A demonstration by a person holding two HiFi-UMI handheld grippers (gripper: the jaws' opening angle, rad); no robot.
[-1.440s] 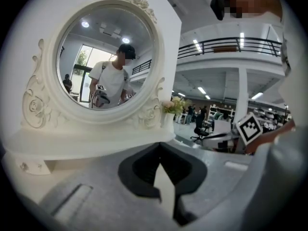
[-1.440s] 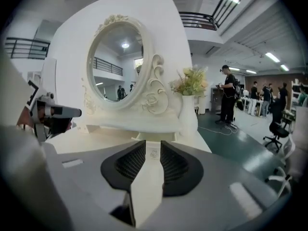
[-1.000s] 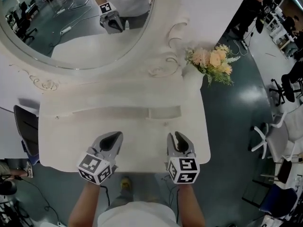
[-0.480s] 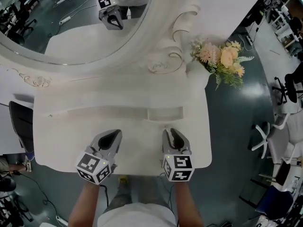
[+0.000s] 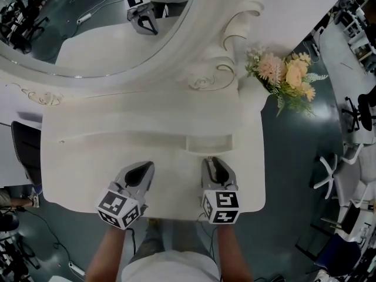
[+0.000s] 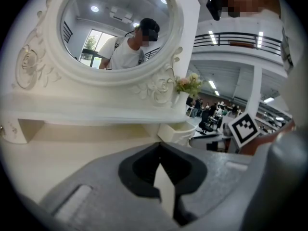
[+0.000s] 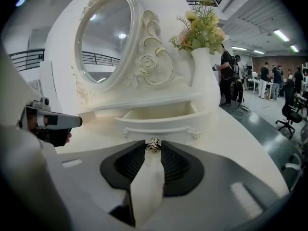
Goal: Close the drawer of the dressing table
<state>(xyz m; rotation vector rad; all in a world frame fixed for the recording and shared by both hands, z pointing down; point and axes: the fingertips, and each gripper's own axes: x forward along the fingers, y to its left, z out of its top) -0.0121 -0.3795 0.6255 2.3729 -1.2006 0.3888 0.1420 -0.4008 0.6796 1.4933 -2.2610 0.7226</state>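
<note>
The white dressing table [image 5: 88,169] fills the head view. Its small drawer [image 5: 209,143] under the shelf stands pulled out, and the right gripper view shows the hollow inside of the drawer [image 7: 161,113]. My right gripper [image 5: 213,160] points at the drawer front. Its jaws are a narrow gap apart, and the metal knob [image 7: 153,146] shows right between the tips; I cannot tell whether they touch it. My left gripper [image 5: 144,167] hovers over the tabletop to the left, its tips together and nothing in them.
An oval mirror [image 5: 88,22] in a carved frame rises behind the shelf. A white vase of peach flowers [image 5: 288,78] stands at the back right corner. Office chairs [image 5: 332,175] stand on the dark floor to the right.
Both grippers have moved forward over the tabletop. The right one has shifted a little left and now lines up with the drawer front.
</note>
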